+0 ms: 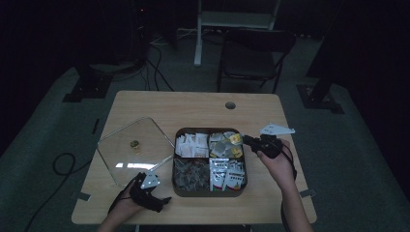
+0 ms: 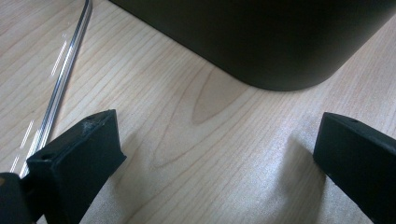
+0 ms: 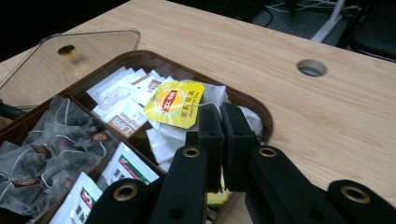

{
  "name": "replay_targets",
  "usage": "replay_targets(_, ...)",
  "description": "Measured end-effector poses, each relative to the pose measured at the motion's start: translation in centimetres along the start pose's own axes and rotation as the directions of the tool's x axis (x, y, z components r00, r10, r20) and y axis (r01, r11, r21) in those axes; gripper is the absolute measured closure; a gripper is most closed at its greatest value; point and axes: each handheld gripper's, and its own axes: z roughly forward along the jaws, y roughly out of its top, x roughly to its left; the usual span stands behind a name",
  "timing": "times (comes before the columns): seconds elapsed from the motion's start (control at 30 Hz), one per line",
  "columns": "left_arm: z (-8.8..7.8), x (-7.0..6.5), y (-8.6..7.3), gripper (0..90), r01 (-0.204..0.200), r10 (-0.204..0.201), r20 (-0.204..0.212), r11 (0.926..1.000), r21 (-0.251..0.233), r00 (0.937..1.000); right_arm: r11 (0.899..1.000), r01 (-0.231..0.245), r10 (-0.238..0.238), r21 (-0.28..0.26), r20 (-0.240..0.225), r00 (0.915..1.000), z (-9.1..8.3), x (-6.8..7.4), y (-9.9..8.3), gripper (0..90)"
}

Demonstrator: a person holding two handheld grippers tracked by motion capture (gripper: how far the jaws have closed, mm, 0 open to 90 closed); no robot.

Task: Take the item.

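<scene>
Right now the right gripper (image 3: 223, 112) has its jaws pinched together on a yellow-tagged tea bag (image 3: 175, 103), lifted just above the far right compartment of the brown tray (image 1: 209, 192). Seen along the jaws, the bag's yellow tag hangs to the left of the pinch, its long axis running roughly level with a slight tilt, printed face toward the camera, and a pale sachet sits behind it.

The tray has four compartments: white sachets (image 1: 192, 145) far left, yellow-tagged bags (image 1: 225, 143) far right, clear pyramid bags (image 1: 191, 172) near left, and white packets with red and green print (image 1: 228, 174) near right.

From above, a clear lid (image 1: 135, 149) with a small brass knob lies flat on the table (image 1: 193, 104) left of the tray. The left gripper (image 2: 219, 154) rests on the wood near the tray's near left corner, its jaws wide apart with bare table between them; its own view adds the tray's dark outer wall and the lid's thin edge.
</scene>
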Motion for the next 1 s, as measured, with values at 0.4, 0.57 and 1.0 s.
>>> replay_targets(0.4,0.0,0.0,0.0,1.6,0.001,-0.001,0.0,1.0,0.001,1.0,0.999,-0.044,0.045,-0.024,0.063,0.997,-2.9,-2.6,-0.6,88.1)
replay_targets(0.57,0.0,0.0,0.0,1.6,0.0,0.0,0.0,1.0,0.001,1.0,0.997,-0.068,0.071,-0.035,0.091,0.9933,-4.1,-3.8,-1.2,88.0)
replay_targets(1.0,0.0,0.0,0.0,1.6,0.001,-0.001,0.001,1.0,0.0,1.0,0.991,-0.135,0.136,-0.017,0.163,0.9772,-5.2,-6.5,-3.6,88.0)
